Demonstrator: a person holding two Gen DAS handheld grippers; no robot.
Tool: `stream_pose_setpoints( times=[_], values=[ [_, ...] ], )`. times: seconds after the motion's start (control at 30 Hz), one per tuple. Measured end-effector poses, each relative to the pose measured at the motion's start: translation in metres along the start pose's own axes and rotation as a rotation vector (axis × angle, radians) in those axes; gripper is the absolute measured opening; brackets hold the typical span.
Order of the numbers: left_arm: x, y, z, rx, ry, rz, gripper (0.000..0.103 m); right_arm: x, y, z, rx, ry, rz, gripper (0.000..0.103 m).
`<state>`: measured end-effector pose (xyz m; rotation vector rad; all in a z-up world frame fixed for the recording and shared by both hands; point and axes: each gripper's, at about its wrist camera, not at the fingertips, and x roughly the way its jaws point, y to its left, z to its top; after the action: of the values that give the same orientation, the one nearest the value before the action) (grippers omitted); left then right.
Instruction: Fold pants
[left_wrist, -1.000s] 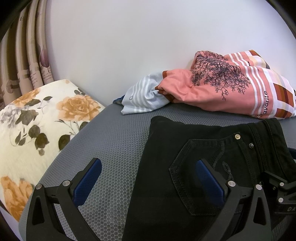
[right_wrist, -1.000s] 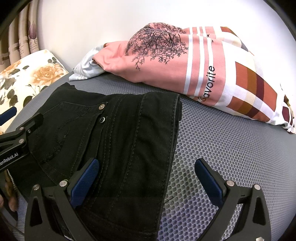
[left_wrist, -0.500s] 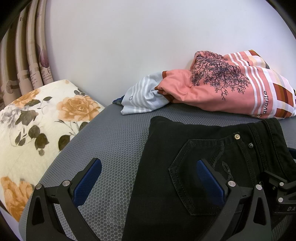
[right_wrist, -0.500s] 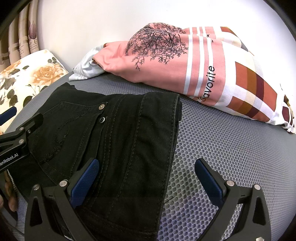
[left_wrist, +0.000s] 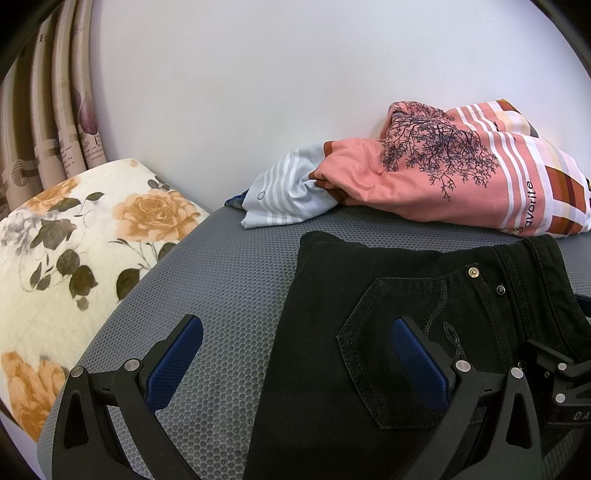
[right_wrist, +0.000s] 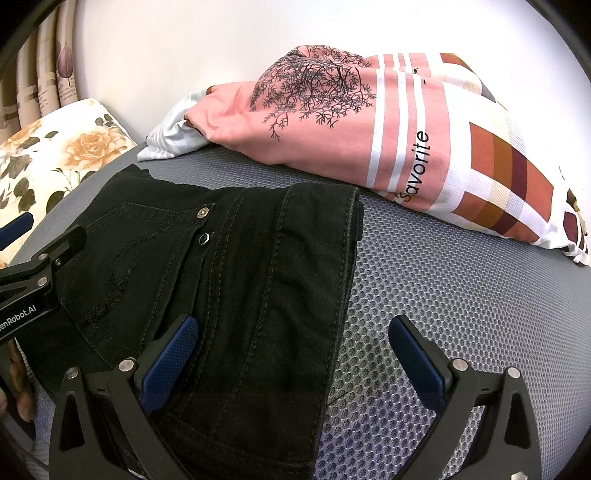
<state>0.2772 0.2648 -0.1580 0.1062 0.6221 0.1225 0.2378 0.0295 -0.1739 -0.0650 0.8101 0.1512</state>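
Observation:
Black folded pants (left_wrist: 369, 295) (right_wrist: 240, 277) lie on a grey mesh surface (left_wrist: 221, 277) (right_wrist: 443, 295), back pocket and rivets facing up. My left gripper (left_wrist: 295, 350) is open; it straddles the left edge of the pants, one blue pad over the mesh and the other over the pocket. Over the right edge of the pants my right gripper (right_wrist: 291, 350) stands open too, its left pad above the fabric and its right pad above the mesh. Neither holds anything. Part of the right gripper's body (left_wrist: 554, 380) shows at the left wrist view's right edge, and the left gripper's body (right_wrist: 33, 280) shows in the right wrist view.
A pink patterned pillow (left_wrist: 461, 184) (right_wrist: 369, 129) and a striped white cloth (left_wrist: 280, 199) lie against the white wall behind the pants. A floral cushion (left_wrist: 66, 258) (right_wrist: 48, 158) sits at the left. Curtains (left_wrist: 48, 110) hang at the far left.
The left wrist view has lifted or tilted back slightly, so the scene sits a little lower in it. The right gripper and the pants look unchanged.

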Motion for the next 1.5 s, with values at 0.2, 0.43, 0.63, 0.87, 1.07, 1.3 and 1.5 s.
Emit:
stream_pose_setpoints(
  times=[0.2,0.43,0.63,0.87,1.07,1.3,1.5],
  values=[
    [-0.0004,0.0001,-0.0002,0.0,-0.001,0.0,0.102,0.0,-0.0001,0.0001,0.0,0.0,0.0,0.101],
    [-0.0004,0.0,-0.0003,0.002,-0.002,0.001,0.102,0.0001,-0.0002,0.0003,0.0,0.0,0.0,0.101],
    [-0.0004,-0.0014,0.0022,0.006,-0.004,0.001,0.102,0.0,-0.0002,0.0003,0.001,0.0,0.001,0.101],
    [-0.0008,-0.0028,0.0031,0.012,-0.007,0.001,0.102,0.0001,-0.0003,0.0005,0.001,0.0,0.001,0.101],
    [-0.001,-0.003,0.0025,0.011,-0.007,0.001,0.102,0.0003,-0.0005,0.0007,0.001,0.0,0.002,0.101],
    [-0.001,-0.0035,0.0026,0.013,-0.008,0.001,0.102,0.0001,-0.0001,0.0008,0.001,0.0,0.002,0.101],
    [-0.0014,-0.0038,0.0022,0.013,-0.008,0.001,0.102,0.0002,-0.0001,0.0009,0.002,0.0,0.002,0.101]
  ],
)
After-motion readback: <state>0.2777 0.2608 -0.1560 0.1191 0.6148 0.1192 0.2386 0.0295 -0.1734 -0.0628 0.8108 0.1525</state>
